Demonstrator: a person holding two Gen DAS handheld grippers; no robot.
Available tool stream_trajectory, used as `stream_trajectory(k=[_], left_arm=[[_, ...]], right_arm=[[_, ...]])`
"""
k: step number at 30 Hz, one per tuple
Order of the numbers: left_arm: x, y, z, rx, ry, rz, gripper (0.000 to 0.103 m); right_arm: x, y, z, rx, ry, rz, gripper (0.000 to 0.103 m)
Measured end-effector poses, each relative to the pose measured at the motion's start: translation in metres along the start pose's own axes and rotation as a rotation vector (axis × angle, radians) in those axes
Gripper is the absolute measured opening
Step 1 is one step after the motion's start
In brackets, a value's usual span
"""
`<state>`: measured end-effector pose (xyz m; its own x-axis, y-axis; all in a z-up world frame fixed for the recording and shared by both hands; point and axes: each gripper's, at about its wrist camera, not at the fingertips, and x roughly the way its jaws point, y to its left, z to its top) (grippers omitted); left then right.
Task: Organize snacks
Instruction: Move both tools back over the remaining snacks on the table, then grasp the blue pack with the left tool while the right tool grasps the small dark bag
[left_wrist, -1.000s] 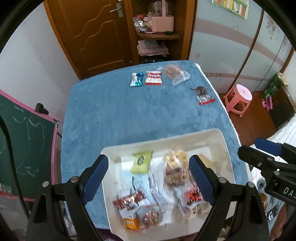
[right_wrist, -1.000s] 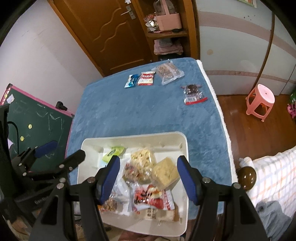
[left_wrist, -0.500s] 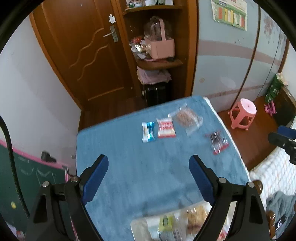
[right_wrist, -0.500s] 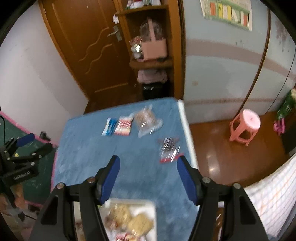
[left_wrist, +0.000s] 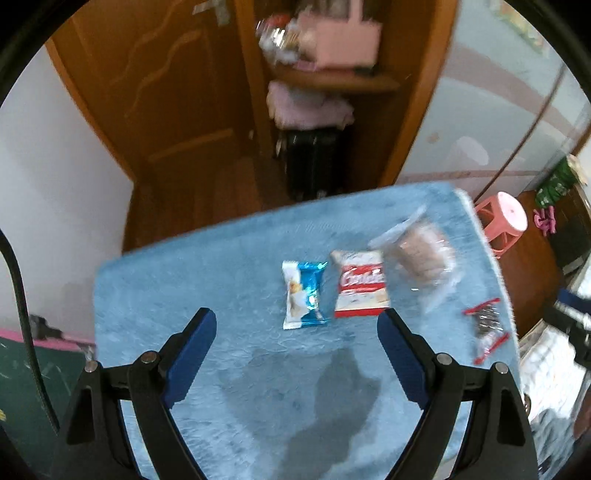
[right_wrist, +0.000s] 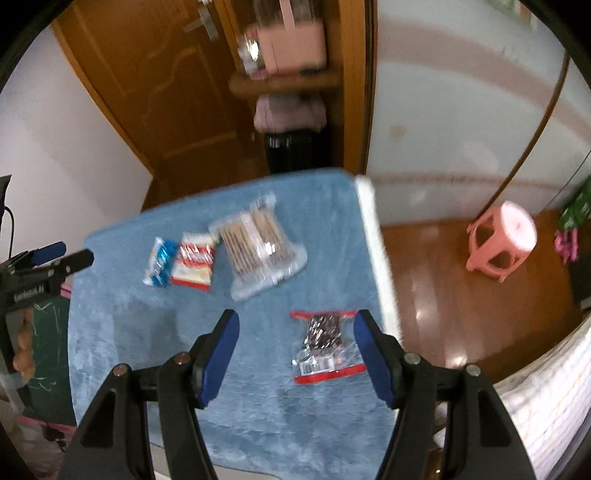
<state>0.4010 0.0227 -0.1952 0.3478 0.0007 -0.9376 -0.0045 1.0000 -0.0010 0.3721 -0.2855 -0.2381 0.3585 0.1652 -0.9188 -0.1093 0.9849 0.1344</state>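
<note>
Several snack packets lie on the far end of the blue-covered table (left_wrist: 221, 280). My left gripper (left_wrist: 297, 317) hangs open above the cloth, just short of a blue-and-white packet (left_wrist: 303, 293) and a red-and-white packet (left_wrist: 360, 290). A clear bag of brown biscuits (left_wrist: 421, 254) sits to their right. My right gripper (right_wrist: 294, 319) is open over a clear, red-edged packet of dark sweets (right_wrist: 325, 343), which lies by its right finger without touching it. The right wrist view also shows the blue packet (right_wrist: 160, 260), the red-and-white packet (right_wrist: 194, 264) and the biscuit bag (right_wrist: 258, 245).
The table's right edge (right_wrist: 376, 258) drops to a wooden floor with a pink stool (right_wrist: 500, 240). Beyond the table stand a wooden door (left_wrist: 147, 92) and a shelf with a pink box (left_wrist: 340, 37). A green chalkboard (left_wrist: 22, 380) leans at the left.
Both grippers have swept from over the white tray of snacks to the table's far end and dropped lower. The tray has left both views; the loose packets are now close under the fingers.
</note>
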Motion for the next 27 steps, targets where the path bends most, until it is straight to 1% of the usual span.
stream_trajectory(k=[3,6,8,11,13,16,18,20,21,22,24,25,26,27], left_arm=[[0.043,0.016,0.001,-0.068,0.071,-0.008,0.088],[0.076,0.025,0.001,-0.107,0.119,-0.027,0.088],[0.090,0.026,0.002,-0.113,0.133,-0.028,0.088],[0.108,0.025,0.004,-0.118,0.145,-0.033,0.088],[0.119,0.024,0.006,-0.127,0.154,-0.042,0.088],[0.135,0.021,0.005,-0.137,0.171,-0.050,0.088],[0.146,0.017,0.006,-0.137,0.181,-0.051,0.085],[0.157,0.014,0.004,-0.135,0.198,-0.055,0.078],[0.159,0.013,0.003,-0.131,0.197,-0.042,0.078],[0.159,0.009,0.003,-0.123,0.184,-0.032,0.078],[0.159,0.005,0.002,-0.108,0.167,-0.014,0.070],[0.159,0.001,0.002,-0.100,0.153,-0.003,0.061],[0.156,0.000,0.000,-0.096,0.141,-0.006,0.044],[0.154,0.000,0.000,-0.093,0.132,-0.005,0.034]], right_arm=[[0.038,-0.006,-0.006,0.018,0.058,-0.013,0.065],[0.070,-0.013,-0.012,0.043,0.110,-0.014,0.065],[0.085,-0.016,-0.013,0.060,0.136,-0.011,0.065],[0.101,-0.019,-0.015,0.070,0.154,-0.029,0.065],[0.105,-0.019,-0.016,0.064,0.150,-0.050,0.065],[0.112,-0.019,-0.015,0.065,0.155,-0.055,0.065],[0.118,-0.017,-0.015,0.054,0.159,-0.070,0.065],[0.123,-0.016,-0.016,0.047,0.165,-0.086,0.064],[0.125,-0.016,-0.017,0.043,0.166,-0.094,0.061],[0.127,-0.014,-0.019,0.035,0.166,-0.107,0.061],[0.127,-0.010,-0.021,0.009,0.149,-0.135,0.058],[0.126,-0.010,-0.022,0.001,0.144,-0.143,0.057],[0.125,-0.007,-0.024,-0.006,0.138,-0.151,0.054],[0.123,-0.005,-0.025,-0.008,0.134,-0.155,0.051]])
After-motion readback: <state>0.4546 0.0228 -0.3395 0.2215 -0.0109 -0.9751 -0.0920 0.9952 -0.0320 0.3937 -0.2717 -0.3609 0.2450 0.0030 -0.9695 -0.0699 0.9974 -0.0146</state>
